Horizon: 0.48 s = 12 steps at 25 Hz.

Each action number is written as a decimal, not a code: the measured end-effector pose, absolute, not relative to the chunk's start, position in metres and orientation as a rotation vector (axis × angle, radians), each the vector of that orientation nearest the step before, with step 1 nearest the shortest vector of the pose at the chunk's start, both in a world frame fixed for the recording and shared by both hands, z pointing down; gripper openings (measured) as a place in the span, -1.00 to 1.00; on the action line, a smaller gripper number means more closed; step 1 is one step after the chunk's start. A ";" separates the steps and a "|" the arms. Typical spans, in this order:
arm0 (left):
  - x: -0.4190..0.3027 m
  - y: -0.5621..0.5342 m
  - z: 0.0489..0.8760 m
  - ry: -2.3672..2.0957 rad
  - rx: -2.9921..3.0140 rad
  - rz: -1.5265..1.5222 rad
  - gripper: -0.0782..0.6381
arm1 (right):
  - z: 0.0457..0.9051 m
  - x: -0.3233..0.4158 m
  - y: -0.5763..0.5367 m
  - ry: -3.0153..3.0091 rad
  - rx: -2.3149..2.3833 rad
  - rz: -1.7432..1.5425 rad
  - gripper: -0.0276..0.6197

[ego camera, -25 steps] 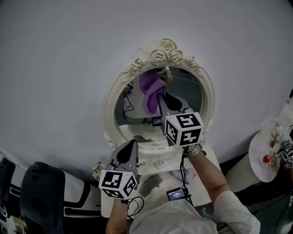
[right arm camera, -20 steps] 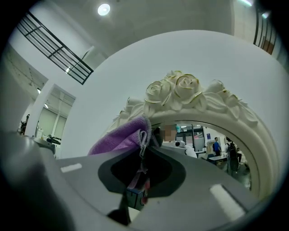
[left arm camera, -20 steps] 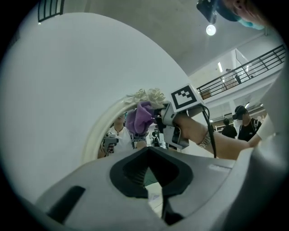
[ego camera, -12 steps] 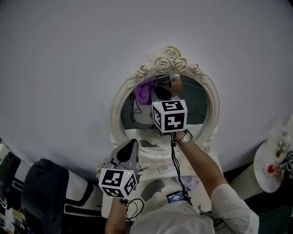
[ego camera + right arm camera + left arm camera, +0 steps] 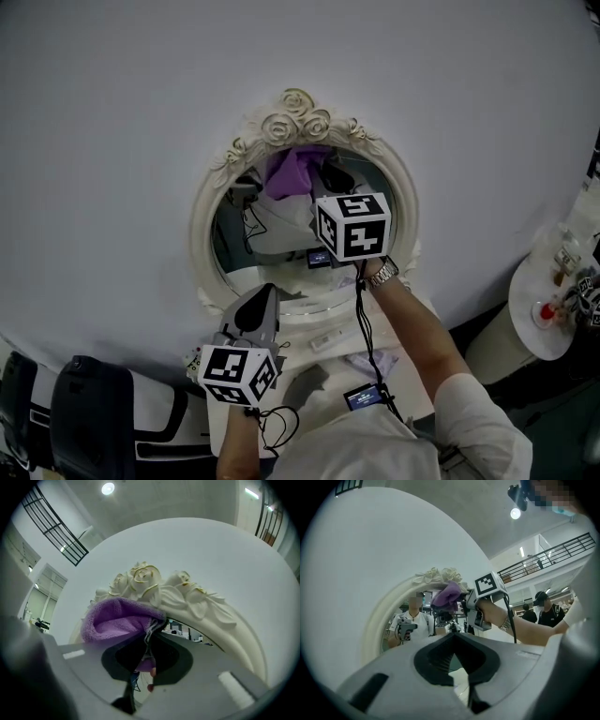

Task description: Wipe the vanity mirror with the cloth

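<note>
Right gripper [image 5: 147, 637]: my jaws are clenched on a purple terry cloth [image 5: 117, 620], which bunches out just above the tips. The cloth sits up against the top of the glass of the oval vanity mirror with a cream carved frame [image 5: 201, 234], just beneath its moulded rose crest [image 5: 145, 581].

Left gripper [image 5: 454, 637]: my jaws are closed together with nothing between them, held low before the mirror's bottom rim, well apart from the cloth.

A pale grey wall [image 5: 112, 112] lies behind the mirror.

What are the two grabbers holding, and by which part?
The right gripper pinches the fluffy purple cloth by a bunched edge, the rest puffing out above its jaws. The left gripper, jaws together, holds nothing.
</note>
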<state>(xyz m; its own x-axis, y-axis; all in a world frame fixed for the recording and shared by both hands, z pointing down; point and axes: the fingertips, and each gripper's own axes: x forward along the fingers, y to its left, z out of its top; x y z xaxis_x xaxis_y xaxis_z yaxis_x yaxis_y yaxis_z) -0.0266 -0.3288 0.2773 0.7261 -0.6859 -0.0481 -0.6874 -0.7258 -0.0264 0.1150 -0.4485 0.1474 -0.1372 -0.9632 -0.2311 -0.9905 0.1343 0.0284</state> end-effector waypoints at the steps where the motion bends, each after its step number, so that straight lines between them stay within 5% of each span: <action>1: -0.021 -0.328 0.278 1.122 -2.886 0.053 -0.78 | 0.149 0.124 -0.447 2.233 -1.969 0.267 -0.76; 12: 0.002 -0.327 0.281 1.055 -2.958 0.111 -0.78 | 0.165 0.177 -0.437 2.181 -2.114 0.281 -0.76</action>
<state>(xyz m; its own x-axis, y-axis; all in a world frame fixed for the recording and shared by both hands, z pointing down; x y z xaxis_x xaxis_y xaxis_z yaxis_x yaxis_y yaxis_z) 0.0018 -0.3268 0.2806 0.7719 -0.6323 -0.0664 -0.6322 -0.7744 0.0246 0.1767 -0.4370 0.1647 -0.0372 -0.9806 -0.1925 -0.9974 0.0244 0.0682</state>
